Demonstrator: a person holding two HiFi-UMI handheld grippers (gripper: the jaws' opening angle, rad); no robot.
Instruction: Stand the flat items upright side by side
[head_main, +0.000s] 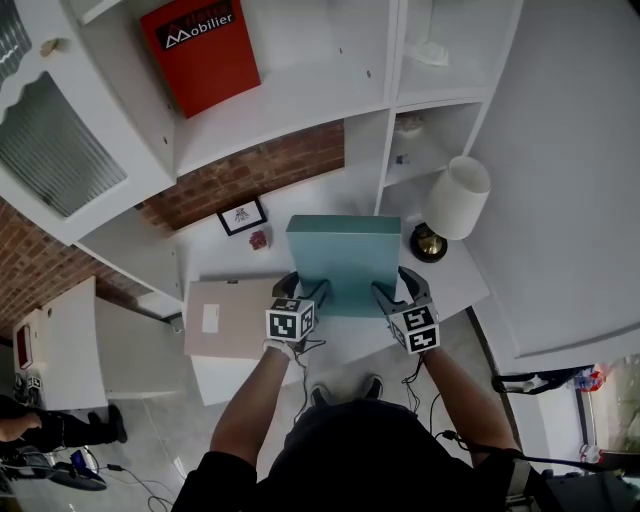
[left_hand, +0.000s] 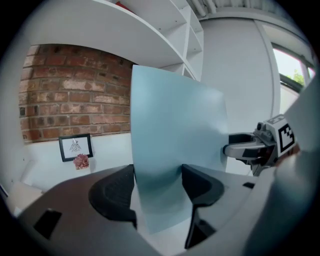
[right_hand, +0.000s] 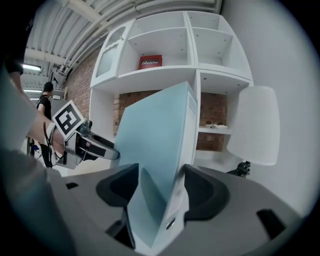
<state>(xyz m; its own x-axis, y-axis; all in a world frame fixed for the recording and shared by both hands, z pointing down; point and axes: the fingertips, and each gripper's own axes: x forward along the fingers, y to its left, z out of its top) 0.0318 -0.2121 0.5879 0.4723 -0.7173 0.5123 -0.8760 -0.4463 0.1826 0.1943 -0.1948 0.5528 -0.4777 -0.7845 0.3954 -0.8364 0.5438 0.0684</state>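
A teal binder (head_main: 340, 260) is held up off the white counter (head_main: 455, 288), tilted, with one gripper on each lower corner. My left gripper (head_main: 305, 292) is shut on its left edge; in the left gripper view the teal sheet (left_hand: 175, 150) runs between the pads of the left gripper (left_hand: 157, 187). At the right corner, the right gripper (head_main: 393, 292) is shut on the binder (right_hand: 160, 150), pads against its sides near the spine (right_hand: 161, 186). A beige flat item (head_main: 225, 318) lies flat on the counter to the left. A red book (head_main: 200, 50) stands on an upper shelf.
A lamp with a white shade (head_main: 455, 200) stands at the counter's right end. A small framed picture (head_main: 242, 216) and a pink ornament (head_main: 259, 239) sit against the brick back wall. White shelves rise above. A person stands at the far left (right_hand: 46, 100).
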